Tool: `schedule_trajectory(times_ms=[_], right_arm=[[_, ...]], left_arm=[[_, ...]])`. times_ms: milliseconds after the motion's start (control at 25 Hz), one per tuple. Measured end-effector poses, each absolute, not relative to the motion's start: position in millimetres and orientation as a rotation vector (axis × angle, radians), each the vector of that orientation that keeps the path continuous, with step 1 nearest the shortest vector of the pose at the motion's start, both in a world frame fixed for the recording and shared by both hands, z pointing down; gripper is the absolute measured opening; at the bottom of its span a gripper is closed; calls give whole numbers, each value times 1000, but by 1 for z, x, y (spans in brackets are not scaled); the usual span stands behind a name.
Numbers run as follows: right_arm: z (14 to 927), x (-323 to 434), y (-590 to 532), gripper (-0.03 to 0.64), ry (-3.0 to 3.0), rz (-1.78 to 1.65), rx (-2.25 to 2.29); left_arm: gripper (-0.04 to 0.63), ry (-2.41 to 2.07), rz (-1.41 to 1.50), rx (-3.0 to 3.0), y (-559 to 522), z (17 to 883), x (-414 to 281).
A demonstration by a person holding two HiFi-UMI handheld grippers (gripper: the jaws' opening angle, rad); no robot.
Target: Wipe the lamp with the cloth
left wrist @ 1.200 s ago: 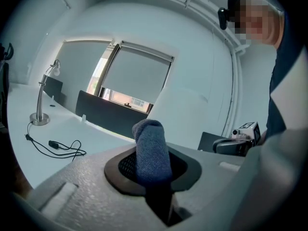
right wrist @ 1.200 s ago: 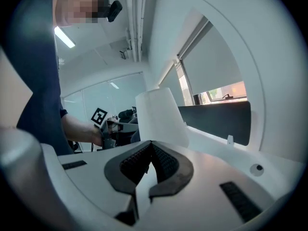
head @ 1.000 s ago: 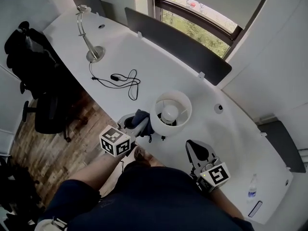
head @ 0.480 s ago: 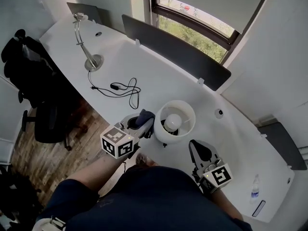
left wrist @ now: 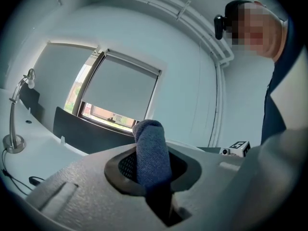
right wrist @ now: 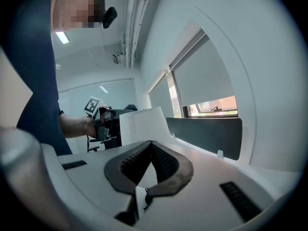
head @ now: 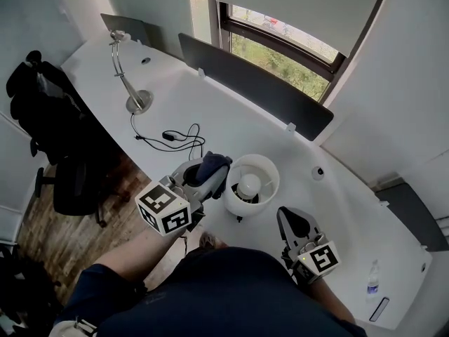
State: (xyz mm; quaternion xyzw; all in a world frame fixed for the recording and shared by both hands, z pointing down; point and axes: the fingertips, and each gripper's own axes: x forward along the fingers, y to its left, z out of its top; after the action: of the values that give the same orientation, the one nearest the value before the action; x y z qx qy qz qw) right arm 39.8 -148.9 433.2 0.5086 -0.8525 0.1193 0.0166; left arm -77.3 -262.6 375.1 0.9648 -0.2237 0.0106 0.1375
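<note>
Nearest the person, the right tongs point(head: 295, 225) hang over the white table point(head: 210, 111), and the right gripper view shows their pads meeting at the tip with nothing between them. The left tongs point(head: 203, 179) are clamped on a dark blue cloth point(head: 212, 164) just beside the white drum-shaded lamp point(head: 272, 181). Only the head view shows its bulb, while the left gripper view has just the cloth against the window point(left wrist: 103, 113). Farther along stand a black cable point(head: 184, 137) and a silver gooseneck lamp point(head: 130, 83).
</note>
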Motion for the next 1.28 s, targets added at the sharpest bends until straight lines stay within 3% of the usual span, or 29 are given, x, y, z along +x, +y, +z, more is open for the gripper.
schedule_trajectory(times_ms=[400,1000,1280], right_arm=[[443,50,-140,11,-2601,404,1624],[454,66,-125,11,-2473,437,1764],[446,49,-122,11,-2472,415,1779]], left_arm=[[67,-494,-7,2797,-293,391,-62],[67,-460,255,2715,-323,501,-51],[67,-559,274,2648,-324,513,-66]])
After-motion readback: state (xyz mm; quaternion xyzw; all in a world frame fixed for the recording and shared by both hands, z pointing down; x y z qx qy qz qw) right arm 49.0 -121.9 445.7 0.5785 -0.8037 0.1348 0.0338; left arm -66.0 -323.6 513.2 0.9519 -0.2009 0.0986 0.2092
